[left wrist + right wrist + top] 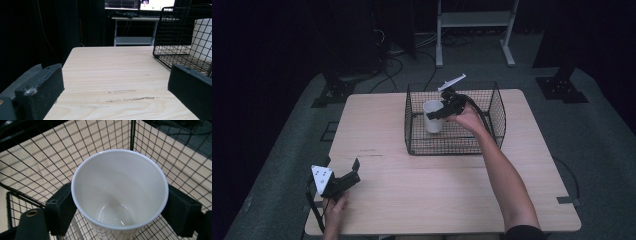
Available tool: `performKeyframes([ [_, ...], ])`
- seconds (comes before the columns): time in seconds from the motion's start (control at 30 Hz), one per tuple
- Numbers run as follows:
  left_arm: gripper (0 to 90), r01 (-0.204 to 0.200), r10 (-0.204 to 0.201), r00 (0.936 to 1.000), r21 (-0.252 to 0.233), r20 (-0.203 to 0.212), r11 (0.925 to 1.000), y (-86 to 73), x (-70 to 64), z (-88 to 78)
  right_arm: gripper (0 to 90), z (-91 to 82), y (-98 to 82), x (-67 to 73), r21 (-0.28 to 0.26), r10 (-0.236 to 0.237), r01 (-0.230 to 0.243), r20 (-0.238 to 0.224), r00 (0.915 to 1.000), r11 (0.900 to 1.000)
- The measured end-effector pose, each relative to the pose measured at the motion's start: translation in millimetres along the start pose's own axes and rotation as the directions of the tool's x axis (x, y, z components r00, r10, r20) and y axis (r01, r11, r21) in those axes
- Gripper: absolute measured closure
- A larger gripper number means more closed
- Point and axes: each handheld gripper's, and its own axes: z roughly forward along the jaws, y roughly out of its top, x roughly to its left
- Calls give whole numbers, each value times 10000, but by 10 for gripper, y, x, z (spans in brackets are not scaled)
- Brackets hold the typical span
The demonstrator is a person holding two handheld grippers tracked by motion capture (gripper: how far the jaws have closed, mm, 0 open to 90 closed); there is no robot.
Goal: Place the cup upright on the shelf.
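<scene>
Black wire mesh of the basket (497, 112) partly screens the white cup (432, 116) standing upright inside it, and the cup's base is cut off in the right gripper view. Reaching over the basket's near rim, the right gripper (443, 111) has a jaw on each side of the cup (120, 192); whether they touch the wall is unclear. Resting near the wooden table's (437, 195) front-left corner, the left gripper (343, 166) has its jaws spread wide apart, holding nothing.

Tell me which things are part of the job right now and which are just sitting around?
Part of the job:
cup, upright and empty
basket, with the cup inside it
right gripper, its jaws on both sides of the cup

Just sitting around:
left gripper, open and holding nothing
table
white stand behind the table
cables on the floor
</scene>
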Motion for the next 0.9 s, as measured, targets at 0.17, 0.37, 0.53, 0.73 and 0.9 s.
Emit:
performKeyframes([
  [0.17,0,-3,3,10000,2,-6,10000,0,-2,1,190,10,-26,-16,369,-154,147,198,9997,9992],
  [0.37,0,-9,9,10000,7,-6,10000,1,-2,0,190,22,-45,-20,520,-144,131,250,9996,9986],
  [0.53,0,-12,12,10000,3,1,10000,1,-2,-2,189,55,-78,11,734,-369,342,367,9986,9967],
  [0.73,0,1,-1,10000,10,-11,10000,1,-2,0,188,55,-124,-12,823,-303,272,367,9989,9962],
  [0.9,0,-7,7,10000,18,-46,10000,1,-6,2,183,34,-142,-11,858,-296,266,330,9990,9960],
])
